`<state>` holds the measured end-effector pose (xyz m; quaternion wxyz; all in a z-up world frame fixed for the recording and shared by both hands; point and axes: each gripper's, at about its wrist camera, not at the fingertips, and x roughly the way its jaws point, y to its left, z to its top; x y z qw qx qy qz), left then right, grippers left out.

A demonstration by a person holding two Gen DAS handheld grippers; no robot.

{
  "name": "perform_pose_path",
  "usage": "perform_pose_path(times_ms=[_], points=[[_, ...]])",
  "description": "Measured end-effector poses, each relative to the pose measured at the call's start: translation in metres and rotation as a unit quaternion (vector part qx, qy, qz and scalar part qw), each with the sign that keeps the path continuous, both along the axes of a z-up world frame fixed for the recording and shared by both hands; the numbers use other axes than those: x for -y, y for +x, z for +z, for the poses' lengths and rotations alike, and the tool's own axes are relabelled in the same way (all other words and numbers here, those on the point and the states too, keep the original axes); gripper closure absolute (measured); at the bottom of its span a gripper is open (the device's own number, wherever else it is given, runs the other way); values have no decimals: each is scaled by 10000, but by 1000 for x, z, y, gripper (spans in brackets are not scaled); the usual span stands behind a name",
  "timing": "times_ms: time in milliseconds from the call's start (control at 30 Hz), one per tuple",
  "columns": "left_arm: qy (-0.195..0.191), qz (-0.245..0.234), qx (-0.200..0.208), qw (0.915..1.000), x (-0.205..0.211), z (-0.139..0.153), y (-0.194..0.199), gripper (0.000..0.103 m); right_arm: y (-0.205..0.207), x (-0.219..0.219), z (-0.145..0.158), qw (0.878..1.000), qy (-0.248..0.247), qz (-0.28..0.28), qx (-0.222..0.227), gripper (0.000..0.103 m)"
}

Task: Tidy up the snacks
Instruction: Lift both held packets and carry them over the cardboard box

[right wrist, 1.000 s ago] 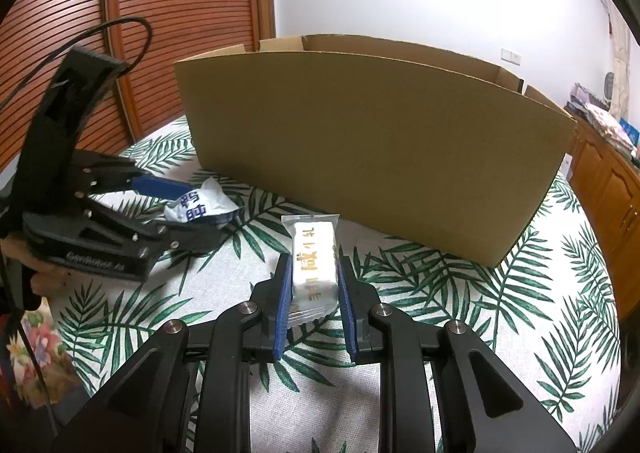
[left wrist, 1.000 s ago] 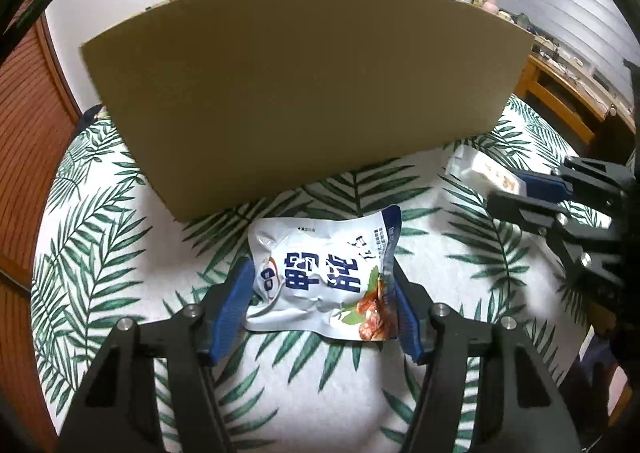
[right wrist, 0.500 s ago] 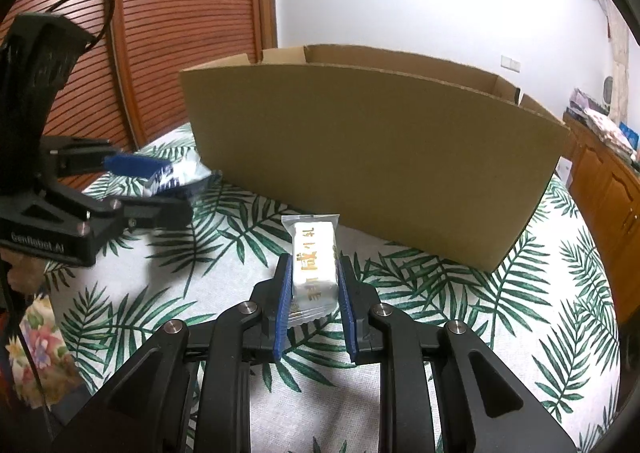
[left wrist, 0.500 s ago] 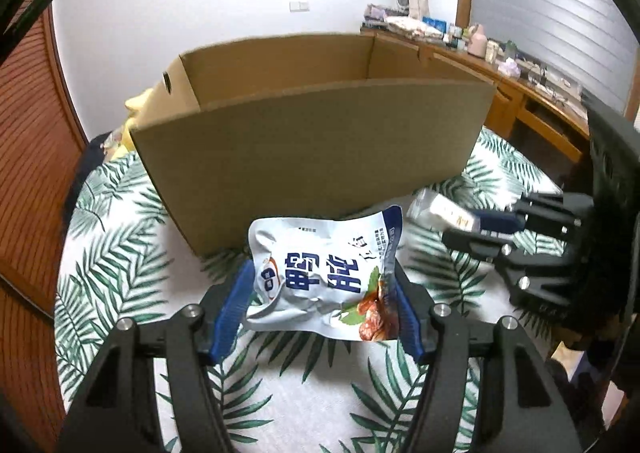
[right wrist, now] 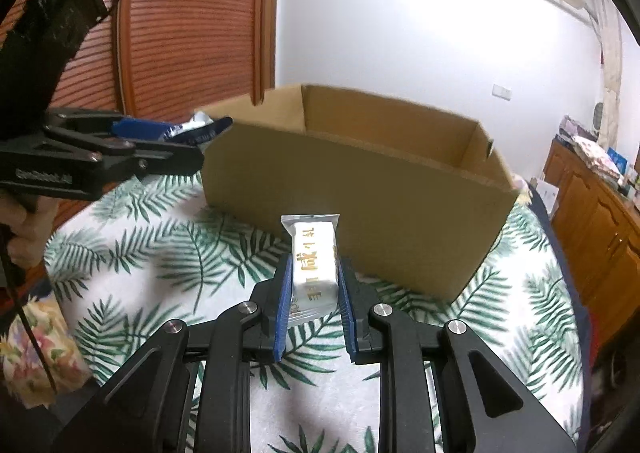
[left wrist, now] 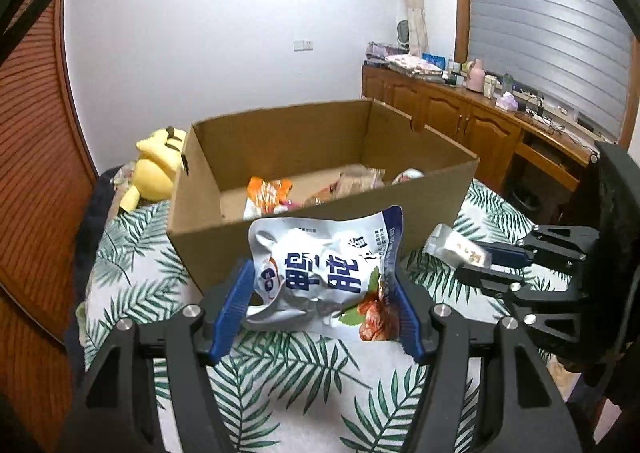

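Plush toy (left wrist: 154, 169), yellow, is lying far ahead and left of the left gripper's jaws, just beside the cardboard box (left wrist: 320, 213). Left gripper (left wrist: 324, 305) is clamping a silver-white snack pouch (left wrist: 326, 277) with blue Chinese lettering; jaws are standing fairly wide, blue pads pressing both side edges of the pouch. Pouch is hanging above the palm-leaf tablecloth (left wrist: 280, 385), just short of the box's near wall. Box is sitting open straight ahead of the jaws, an orange packet (left wrist: 266, 193) and other wrapped snacks lying inside on its floor. Right gripper (right wrist: 314, 289) is pinching a small white wrapped bar (right wrist: 312, 265) with gold characters, jaws narrow, the bar sticking forward toward the box's near wall. Wooden cabinets (left wrist: 472, 125) are running along the far right.
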<state>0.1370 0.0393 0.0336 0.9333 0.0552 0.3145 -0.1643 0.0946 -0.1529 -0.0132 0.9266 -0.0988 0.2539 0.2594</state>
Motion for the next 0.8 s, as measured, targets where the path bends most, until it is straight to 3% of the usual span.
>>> perform_pose_path(times_ms=[433,800], points=[[-68,77,337,9994,6,32,17,38,6,11,62,9995,84,-84,277,83],[-292,281,320,9987,-3,33,74,38,42,6,87,9990,47,-53,435,83]])
